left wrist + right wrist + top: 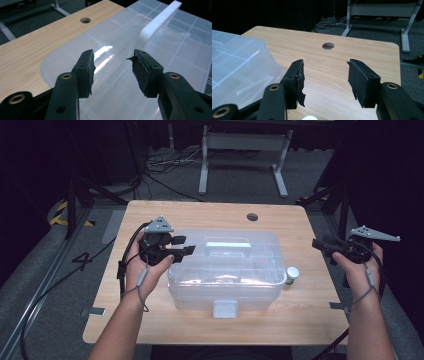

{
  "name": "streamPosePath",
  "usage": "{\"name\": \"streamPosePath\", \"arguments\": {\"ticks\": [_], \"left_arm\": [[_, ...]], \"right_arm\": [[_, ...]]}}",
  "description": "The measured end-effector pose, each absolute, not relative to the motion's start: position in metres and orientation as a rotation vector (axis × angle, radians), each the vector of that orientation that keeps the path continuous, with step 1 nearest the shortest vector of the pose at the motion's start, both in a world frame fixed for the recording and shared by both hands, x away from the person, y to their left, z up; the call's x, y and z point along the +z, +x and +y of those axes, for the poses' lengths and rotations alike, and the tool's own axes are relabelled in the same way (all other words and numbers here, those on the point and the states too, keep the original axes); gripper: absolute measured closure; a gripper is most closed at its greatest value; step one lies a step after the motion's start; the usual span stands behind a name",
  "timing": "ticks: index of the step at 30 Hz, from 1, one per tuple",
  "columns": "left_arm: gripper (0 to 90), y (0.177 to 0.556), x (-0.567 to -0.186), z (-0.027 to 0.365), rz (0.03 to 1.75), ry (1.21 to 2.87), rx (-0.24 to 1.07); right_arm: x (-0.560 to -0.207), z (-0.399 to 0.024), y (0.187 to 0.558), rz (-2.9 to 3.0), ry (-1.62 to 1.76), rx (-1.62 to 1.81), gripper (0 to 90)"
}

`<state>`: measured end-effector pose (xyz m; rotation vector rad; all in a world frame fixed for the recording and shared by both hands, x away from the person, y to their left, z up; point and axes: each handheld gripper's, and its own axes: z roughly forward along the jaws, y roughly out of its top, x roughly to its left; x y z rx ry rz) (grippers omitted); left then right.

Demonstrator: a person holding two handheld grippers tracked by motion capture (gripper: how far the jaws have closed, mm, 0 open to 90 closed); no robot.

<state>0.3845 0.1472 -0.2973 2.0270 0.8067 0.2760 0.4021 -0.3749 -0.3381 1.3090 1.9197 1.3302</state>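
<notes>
A clear plastic storage box (225, 270) with a white handle (228, 247) on its lid and a white front latch (224, 309) stands in the middle of the wooden table (150, 220). My left gripper (186, 245) hovers over the lid's left edge, open, with nothing between its jaws. In the left gripper view the jaws (113, 67) frame the bare lid (175, 42), with the handle (160, 22) farther off. My right gripper (322, 249) is held open past the box's right end and points left over bare table (325, 75). The box corner (234, 65) lies to its left.
A small white-capped jar (292, 275) stands right of the box, and its cap shows at the bottom edge (310, 118) of the right gripper view. A cable hole (252, 217) sits near the table's far edge. Metal frame legs (204, 170) and cables lie on the floor behind.
</notes>
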Motion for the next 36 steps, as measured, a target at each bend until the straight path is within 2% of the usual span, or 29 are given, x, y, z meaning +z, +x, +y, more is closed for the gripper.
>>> {"name": "streamPosePath", "arguments": {"ticks": [20,29,36], "left_arm": [[51.2,0.405,-0.301,0.107,0.583,2.146,0.154],[56.1,0.42,-0.302,0.102,0.499,2.177,0.068],[66.1,0.429,-0.301,0.102,0.419,2.195,-0.014]], "right_arm": [[-0.341,-0.369,0.404,1.957,1.291,1.336,47.2],[-0.343,-0.368,0.405,1.972,1.279,1.334,46.9],[-0.344,-0.365,0.406,1.994,1.262,1.333,46.8]]}}
